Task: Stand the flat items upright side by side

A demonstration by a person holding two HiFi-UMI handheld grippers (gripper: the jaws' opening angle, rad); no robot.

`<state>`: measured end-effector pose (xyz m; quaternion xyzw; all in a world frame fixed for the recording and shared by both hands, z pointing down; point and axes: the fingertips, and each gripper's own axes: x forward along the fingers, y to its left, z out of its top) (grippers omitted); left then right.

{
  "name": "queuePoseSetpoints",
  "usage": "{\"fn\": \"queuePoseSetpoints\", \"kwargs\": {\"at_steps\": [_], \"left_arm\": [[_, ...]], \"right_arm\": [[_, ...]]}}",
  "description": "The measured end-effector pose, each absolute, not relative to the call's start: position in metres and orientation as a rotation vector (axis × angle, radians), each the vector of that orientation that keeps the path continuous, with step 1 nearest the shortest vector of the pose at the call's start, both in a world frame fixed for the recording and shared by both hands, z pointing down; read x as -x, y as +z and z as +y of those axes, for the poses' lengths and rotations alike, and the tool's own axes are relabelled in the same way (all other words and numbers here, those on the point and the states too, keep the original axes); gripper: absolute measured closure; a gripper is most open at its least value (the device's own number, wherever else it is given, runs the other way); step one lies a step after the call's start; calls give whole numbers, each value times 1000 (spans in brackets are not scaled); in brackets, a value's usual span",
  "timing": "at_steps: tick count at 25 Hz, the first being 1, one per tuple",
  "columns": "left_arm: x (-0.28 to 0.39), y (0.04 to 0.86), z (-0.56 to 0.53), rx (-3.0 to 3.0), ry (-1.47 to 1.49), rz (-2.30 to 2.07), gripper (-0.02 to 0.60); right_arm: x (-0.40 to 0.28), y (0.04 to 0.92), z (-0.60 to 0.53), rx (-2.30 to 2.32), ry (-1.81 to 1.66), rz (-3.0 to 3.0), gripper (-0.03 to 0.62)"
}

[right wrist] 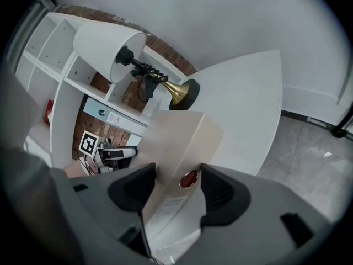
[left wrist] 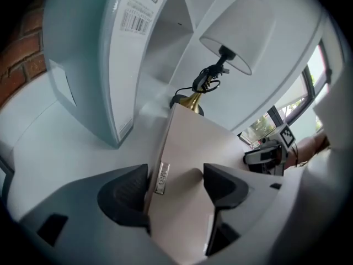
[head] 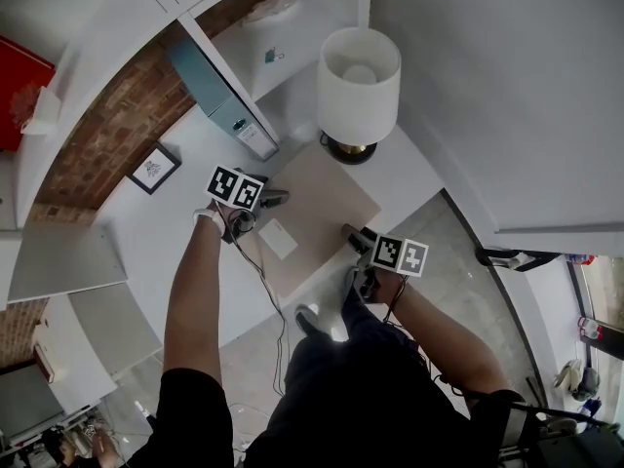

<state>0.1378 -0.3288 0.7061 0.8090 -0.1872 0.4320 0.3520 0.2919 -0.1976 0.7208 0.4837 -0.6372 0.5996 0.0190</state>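
A flat beige box (head: 317, 198) lies on the white table (head: 175, 237) in front of the lamp. My left gripper (head: 278, 199) is at its left edge. In the left gripper view the left gripper (left wrist: 175, 184) stands open astride that edge of the box (left wrist: 193, 142); one pad is beside the edge and the other hangs clear above the top face. My right gripper (head: 351, 234) is at the near right corner. In the right gripper view the right gripper (right wrist: 176, 189) is closed on the box (right wrist: 176, 134) by its red sticker (right wrist: 189, 178), and both pads look pressed on. A blue-grey box (head: 210, 81) stands upright behind.
A lamp (head: 359, 81) with a white shade and brass base stands just behind the beige box. A small framed picture (head: 153, 168) leans at the left against the brick wall. White shelf compartments rise behind. The table's edge and grey floor (head: 468, 261) are at the right.
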Motion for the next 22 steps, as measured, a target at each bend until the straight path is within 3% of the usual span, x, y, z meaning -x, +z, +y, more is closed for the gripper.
{"fn": "queuePoseSetpoints", "kwargs": {"at_steps": [11,22], "left_arm": [[-88,666,-286,-2238,1063,-619,272],[14,582,-241,-2409,690,-1007,272]], "right_arm": [[-262,678,-192,-1521,1549,-2165,358],[-172,549,-198,-1455,632,-2408,361]]}}
